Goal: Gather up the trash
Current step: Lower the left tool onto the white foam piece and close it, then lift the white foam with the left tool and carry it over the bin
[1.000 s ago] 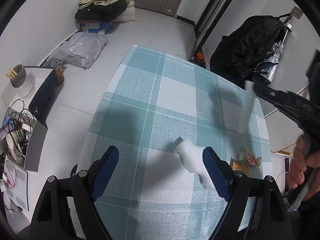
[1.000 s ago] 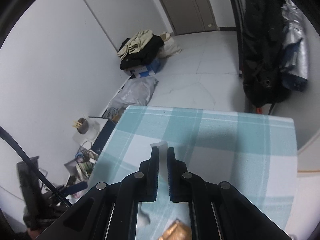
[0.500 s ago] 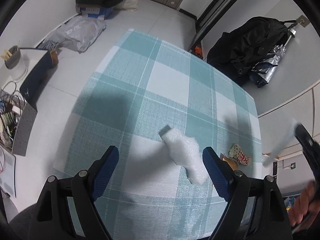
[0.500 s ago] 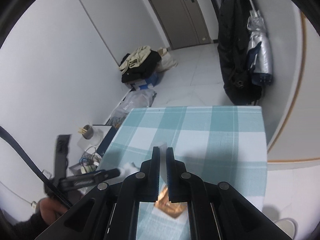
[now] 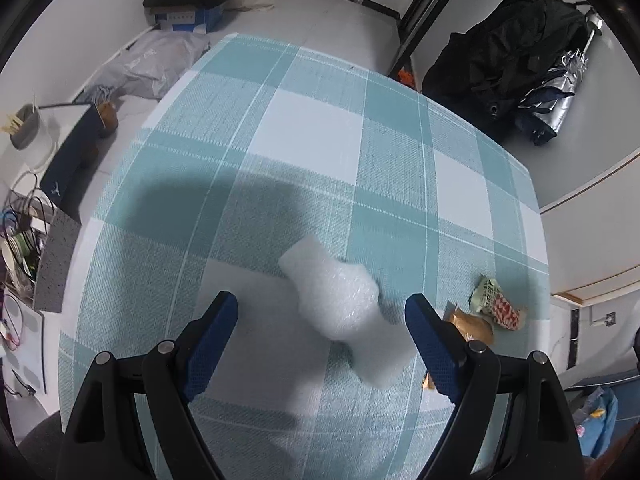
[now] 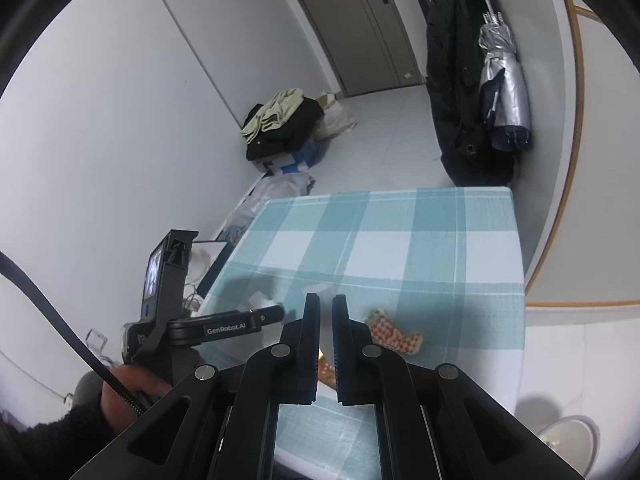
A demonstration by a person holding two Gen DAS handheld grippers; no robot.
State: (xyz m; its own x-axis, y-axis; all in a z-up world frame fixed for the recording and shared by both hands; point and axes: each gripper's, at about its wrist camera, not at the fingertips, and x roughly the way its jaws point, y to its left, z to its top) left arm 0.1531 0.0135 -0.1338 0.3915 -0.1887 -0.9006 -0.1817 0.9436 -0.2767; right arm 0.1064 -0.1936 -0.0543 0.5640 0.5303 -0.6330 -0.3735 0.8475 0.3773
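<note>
A crumpled piece of white bubble wrap [image 5: 336,300] lies on the teal checked tablecloth [image 5: 320,140]. My left gripper [image 5: 320,304] hovers just above it, open wide, one blue finger on each side and neither touching. Right of it lie a red-checked and green wrapper [image 5: 496,304] and a gold wrapper [image 5: 470,322]. My right gripper [image 6: 326,300] is shut on a thin white paper strip [image 6: 320,289] that pokes out past its tips, held above the table's near edge. The right wrist view also shows the red-checked wrapper [image 6: 394,334], the bubble wrap [image 6: 260,302] and the left gripper's body [image 6: 168,300].
A black coat [image 6: 460,100] and a silver folded umbrella [image 6: 504,92] hang by the table's far right corner. Clothes piled on a box [image 6: 280,132] and a plastic bag [image 5: 156,60] sit on the floor. Cables and clutter [image 5: 20,240] crowd the left. A round white container [image 6: 568,440] stands low right.
The left gripper has come lower and closer over the bubble wrap, still open. The right gripper has drawn back off to the right with the paper strip and left the left wrist view.
</note>
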